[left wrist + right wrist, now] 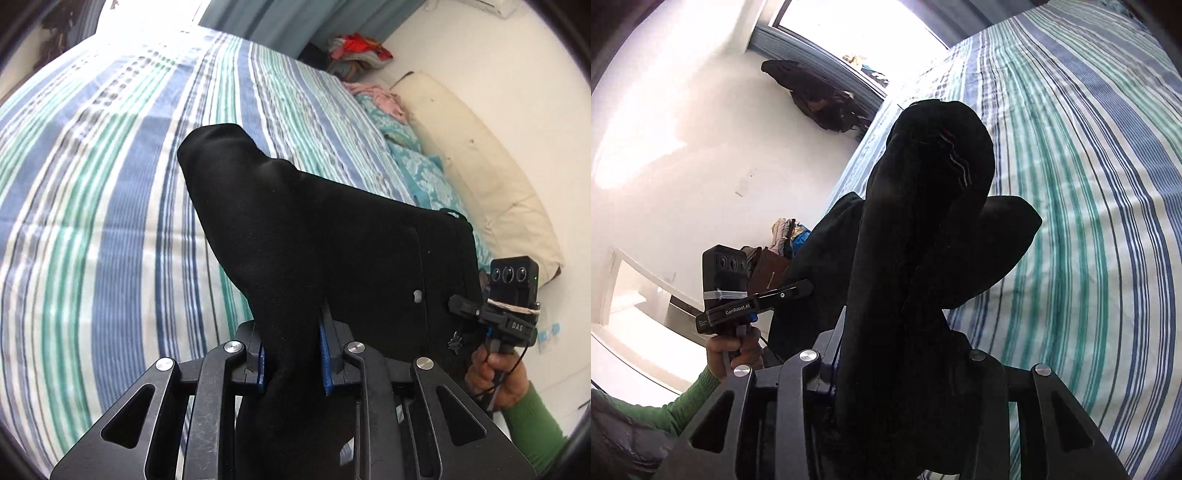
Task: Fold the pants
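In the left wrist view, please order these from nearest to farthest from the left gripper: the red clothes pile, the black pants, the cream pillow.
1. Black pants: clamped in the left gripper.
2. Cream pillow: right, against the wall.
3. Red clothes pile: far top, beyond the bed.

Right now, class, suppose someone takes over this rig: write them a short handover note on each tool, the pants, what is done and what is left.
Left tool: shut on the black pants, fabric bunched between its blue pads.
Right tool: shut on another bunch of the same pants; its pads are mostly hidden by cloth.
Pants: held up off the striped bed, draped and rumpled between both tools.
Done: both grips taken, pants lifted.
Left: probably lay them flat on the bed and fold; no neat fold is visible yet.
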Demonstrator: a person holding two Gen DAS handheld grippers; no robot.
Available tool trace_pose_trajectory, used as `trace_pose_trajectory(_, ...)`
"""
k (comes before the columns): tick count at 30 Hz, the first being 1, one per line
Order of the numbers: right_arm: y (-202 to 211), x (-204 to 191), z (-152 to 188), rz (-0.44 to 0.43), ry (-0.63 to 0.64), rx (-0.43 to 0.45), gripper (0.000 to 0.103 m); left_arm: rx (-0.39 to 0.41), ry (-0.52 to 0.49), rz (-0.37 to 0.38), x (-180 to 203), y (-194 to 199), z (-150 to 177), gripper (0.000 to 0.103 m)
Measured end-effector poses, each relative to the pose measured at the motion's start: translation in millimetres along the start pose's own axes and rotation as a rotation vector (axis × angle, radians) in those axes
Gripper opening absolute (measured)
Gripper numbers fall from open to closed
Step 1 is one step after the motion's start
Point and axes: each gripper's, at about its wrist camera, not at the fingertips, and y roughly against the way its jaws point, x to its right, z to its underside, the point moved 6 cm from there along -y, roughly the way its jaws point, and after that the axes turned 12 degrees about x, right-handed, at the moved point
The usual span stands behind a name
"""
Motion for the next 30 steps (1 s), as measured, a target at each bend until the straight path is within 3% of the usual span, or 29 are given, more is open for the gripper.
trace_pose_trajectory(3, -37, -8, -49, -0.018, 0.04, 0.026, 0.04, 0.053, -0.011, -0.03, -21, -11, -50, 0.021)
trace_pose_trajectory(6, -80, -2, -82, -0.015, 0.055, 0.028, 0.04, 0.063, -0.012, -0.077, -45, -38, -77, 0.022)
trace_pose_trajectory(8, -107, 13, -91, 0.012, 0.043, 0.014, 0.041, 0.044, -0.044, -0.153, -71, -61, -72, 0.034)
trace_pose_trajectory(10, -131, 42, -88, 0.086, 0.032, -0.003, 0.045, -0.009, -0.084, -0.337, -108, -93, -53, 0.068)
trace_pose_trajectory(11, -141, 62, -81, 0.143, 0.005, -0.023, 0.047, -0.057, -0.101, -0.433, -128, -107, -39, 0.07)
trace_pose_trajectory(12, -150, 87, -71, 0.222, -0.036, -0.055, 0.049, -0.092, -0.103, -0.44, -143, -117, -26, 0.081)
trace_pose_trajectory(13, -157, 113, -57, 0.314, -0.077, -0.096, 0.052, -0.051, -0.087, -0.398, -147, -114, -23, 0.087)
trace_pose_trajectory(14, -155, 129, -49, 0.32, -0.121, -0.091, 0.057, -0.011, -0.081, -0.404, -151, -107, -24, 0.092)
trace_pose_trajectory(15, -149, 133, -48, 0.26, -0.155, -0.043, 0.059, -0.007, -0.072, -0.436, -155, -101, -25, 0.098)
trace_pose_trajectory(17, -136, 134, -47, 0.245, -0.168, -0.002, 0.061, 0.018, -0.081, -0.454, -153, -85, -29, 0.096)
trace_pose_trajectory(19, -120, 132, -46, 0.257, -0.148, -0.013, 0.065, 0.068, -0.158, -0.512, -146, -61, -30, 0.096)
trace_pose_trajectory(22, -81, 115, -50, 0.329, -0.052, 0.016, 0.073, 0.117, -0.269, -0.572, -129, -25, -24, 0.096)
trace_pose_trajectory(24, -52, 95, -51, 0.398, 0.031, 0.036, 0.092, 0.148, -0.306, -0.596, -112, -4, -17, 0.097)
trace_pose_trajectory(26, -23, 73, -49, 0.449, 0.107, 0.07, 0.103, 0.19, -0.317, -0.618, -93, 16, -12, 0.099)
trace_pose_trajectory(28, 4, 53, -39, 0.516, 0.168, 0.091, 0.103, 0.221, -0.291, -0.62, -74, 36, -3, 0.1)
trace_pose_trajectory(30, 16, 35, -29, 0.659, 0.228, 0.088, 0.103, 0.232, -0.237, -0.583, -54, 50, 7, 0.1)
